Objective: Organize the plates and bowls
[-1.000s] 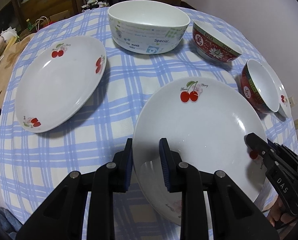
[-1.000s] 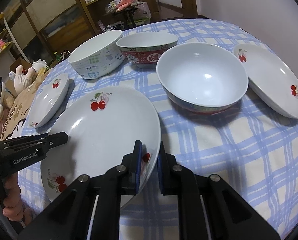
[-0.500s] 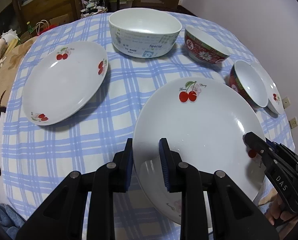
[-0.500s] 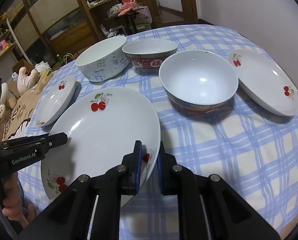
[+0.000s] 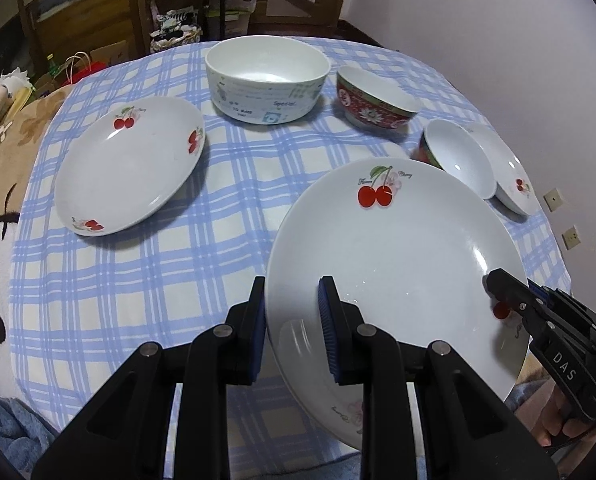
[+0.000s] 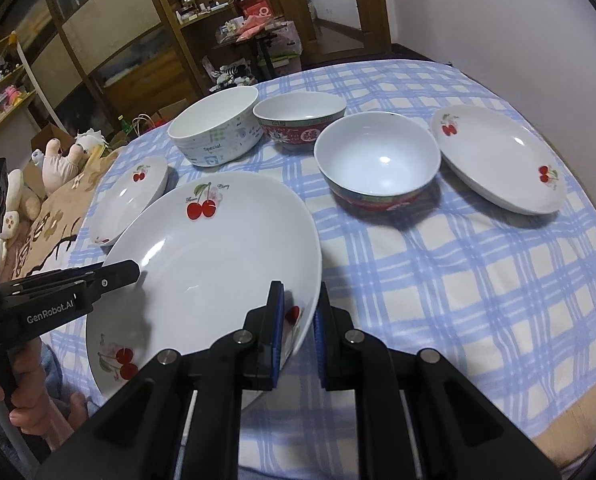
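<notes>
Left wrist view — both claws grip large cherry plate (image 5: 398, 240).

A blue and white checked tablecloth (image 5: 225, 184) covers the round table, a brown flowery blanket (image 6: 53, 216) lies at its edge by some soft toys (image 6: 63, 160), and wooden shelves (image 6: 109, 32) full of little things stand behind.

Left hand-held gripper (image 5: 291, 310) and right hand-held gripper (image 6: 300, 320) clamped, tilted downward
</notes>
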A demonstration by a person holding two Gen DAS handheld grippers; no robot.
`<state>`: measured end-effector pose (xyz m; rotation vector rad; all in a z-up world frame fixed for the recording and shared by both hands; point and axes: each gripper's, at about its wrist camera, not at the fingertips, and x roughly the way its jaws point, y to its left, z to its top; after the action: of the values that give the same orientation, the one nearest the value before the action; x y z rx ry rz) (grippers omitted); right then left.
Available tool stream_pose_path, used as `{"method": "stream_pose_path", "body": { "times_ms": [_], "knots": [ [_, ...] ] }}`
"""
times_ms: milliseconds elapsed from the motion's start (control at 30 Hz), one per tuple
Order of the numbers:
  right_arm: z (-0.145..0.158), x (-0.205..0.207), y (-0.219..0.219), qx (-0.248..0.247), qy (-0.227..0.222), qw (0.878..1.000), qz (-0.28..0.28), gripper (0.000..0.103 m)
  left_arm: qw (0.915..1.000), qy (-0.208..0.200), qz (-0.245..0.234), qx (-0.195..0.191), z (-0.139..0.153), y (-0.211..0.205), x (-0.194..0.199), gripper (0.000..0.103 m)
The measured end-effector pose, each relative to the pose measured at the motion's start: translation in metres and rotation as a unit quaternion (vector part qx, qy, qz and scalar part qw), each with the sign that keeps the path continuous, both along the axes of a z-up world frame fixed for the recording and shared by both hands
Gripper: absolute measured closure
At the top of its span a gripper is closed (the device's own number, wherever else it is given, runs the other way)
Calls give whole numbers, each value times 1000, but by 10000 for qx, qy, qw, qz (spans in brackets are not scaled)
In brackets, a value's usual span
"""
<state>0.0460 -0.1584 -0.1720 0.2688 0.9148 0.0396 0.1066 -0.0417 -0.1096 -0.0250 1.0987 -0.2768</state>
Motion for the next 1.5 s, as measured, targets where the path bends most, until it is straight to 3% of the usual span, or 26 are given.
{"method": "stream_pose_path", "body": {
  "times_ms": [367, 1000, 1500],
  "knots": [
    [-2, -11, -7, 74, 180, 9997, -117, 88, 9999, 29, -140, 51, 0, -9, -10, 79],
    [-51, 24, -13, 317, 1028, 9939, -252, 88, 9960, 739, -133, 476, -47, -21, 18, 79],
    [-59, 35, -11, 197, 1050, 9939, -292, 87, 9942, 831, -163, 660, -58, -27, 26, 79]
  ]
}}
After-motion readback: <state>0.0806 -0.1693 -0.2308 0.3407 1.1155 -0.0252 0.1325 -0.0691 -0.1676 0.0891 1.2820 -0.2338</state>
